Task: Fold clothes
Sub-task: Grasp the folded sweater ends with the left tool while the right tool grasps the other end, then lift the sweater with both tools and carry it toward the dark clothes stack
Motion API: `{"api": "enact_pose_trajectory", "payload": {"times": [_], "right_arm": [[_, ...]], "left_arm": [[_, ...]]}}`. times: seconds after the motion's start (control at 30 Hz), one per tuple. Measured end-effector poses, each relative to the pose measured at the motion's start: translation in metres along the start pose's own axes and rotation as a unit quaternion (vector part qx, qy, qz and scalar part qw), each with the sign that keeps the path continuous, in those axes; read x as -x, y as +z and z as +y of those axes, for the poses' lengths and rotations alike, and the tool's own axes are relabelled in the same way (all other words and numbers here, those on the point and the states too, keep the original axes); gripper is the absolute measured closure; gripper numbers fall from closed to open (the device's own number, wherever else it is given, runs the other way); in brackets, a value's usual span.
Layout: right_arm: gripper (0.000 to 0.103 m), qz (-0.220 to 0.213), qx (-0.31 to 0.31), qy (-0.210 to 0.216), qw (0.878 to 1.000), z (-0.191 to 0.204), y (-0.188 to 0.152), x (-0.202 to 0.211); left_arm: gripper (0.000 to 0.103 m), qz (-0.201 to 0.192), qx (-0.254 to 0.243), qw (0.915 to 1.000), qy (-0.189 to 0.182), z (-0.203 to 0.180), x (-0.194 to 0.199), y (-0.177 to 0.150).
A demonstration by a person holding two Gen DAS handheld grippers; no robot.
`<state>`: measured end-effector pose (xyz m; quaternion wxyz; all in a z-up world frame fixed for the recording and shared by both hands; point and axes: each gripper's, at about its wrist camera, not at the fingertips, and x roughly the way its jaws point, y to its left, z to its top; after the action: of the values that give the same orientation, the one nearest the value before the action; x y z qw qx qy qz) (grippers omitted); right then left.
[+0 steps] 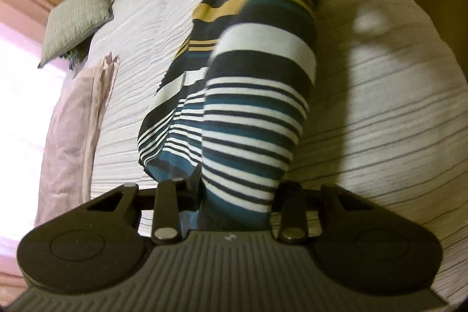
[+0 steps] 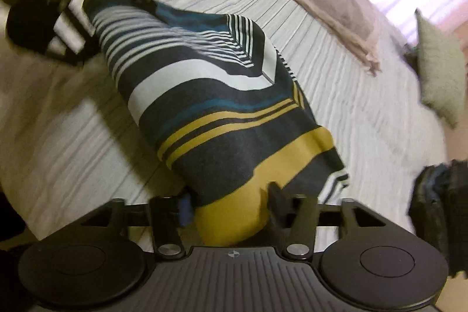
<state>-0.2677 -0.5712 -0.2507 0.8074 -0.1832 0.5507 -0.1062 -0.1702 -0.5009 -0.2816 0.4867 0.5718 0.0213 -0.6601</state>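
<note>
The striped garment (image 1: pixel 257 95) hangs stretched between both grippers above the bed (image 1: pixel 380 113); left gripper (image 1: pixel 231 195) and right gripper (image 2: pixel 231 212) each pinch an end; folded lengthwise, crosswise fold remaining, I'd judge.

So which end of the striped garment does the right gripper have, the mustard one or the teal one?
The mustard-yellow end: the right gripper pinches the striped garment there, while the left gripper grips the teal, thin-striped end.
</note>
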Motion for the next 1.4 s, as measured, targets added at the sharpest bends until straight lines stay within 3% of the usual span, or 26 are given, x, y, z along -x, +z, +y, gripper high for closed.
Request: {"api": "enact_pose_trajectory", "payload": {"times": [0.3,0.37,0.4,0.5,0.63,0.87,1.4], "right_arm": [[0.041,-0.008,0.126,-0.073,0.989,0.047,-0.023,-0.026],[0.043,0.002,0.124,-0.073,0.990,0.038,-0.027,-0.027],[0.058,0.008,0.123,-0.073,0.990,0.033,-0.029,-0.028],[0.066,0.024,0.119,-0.074,0.990,0.018,-0.035,-0.028],[0.069,0.022,0.085,-0.065,0.994,-0.015,-0.022,0.022],[0.069,0.035,0.076,-0.044,0.996,-0.028,-0.008,0.094],[0.069,0.057,0.037,-0.064,0.996,-0.019,-0.009,0.152]], "left_arm": [[0.073,0.009,0.057,0.9968,-0.055,0.030,0.008,0.007],[0.073,0.009,0.063,0.9961,-0.061,0.033,0.011,0.007],[0.073,0.009,0.064,0.9958,-0.065,0.036,0.013,0.008],[0.073,0.005,0.049,0.9959,-0.076,0.043,0.022,0.013],[0.074,-0.005,0.026,0.9964,-0.081,0.054,0.048,0.019],[0.074,-0.026,0.009,0.9961,-0.084,0.075,0.106,0.033],[0.074,-0.049,-0.006,0.9954,-0.083,0.076,0.151,0.052]]}}
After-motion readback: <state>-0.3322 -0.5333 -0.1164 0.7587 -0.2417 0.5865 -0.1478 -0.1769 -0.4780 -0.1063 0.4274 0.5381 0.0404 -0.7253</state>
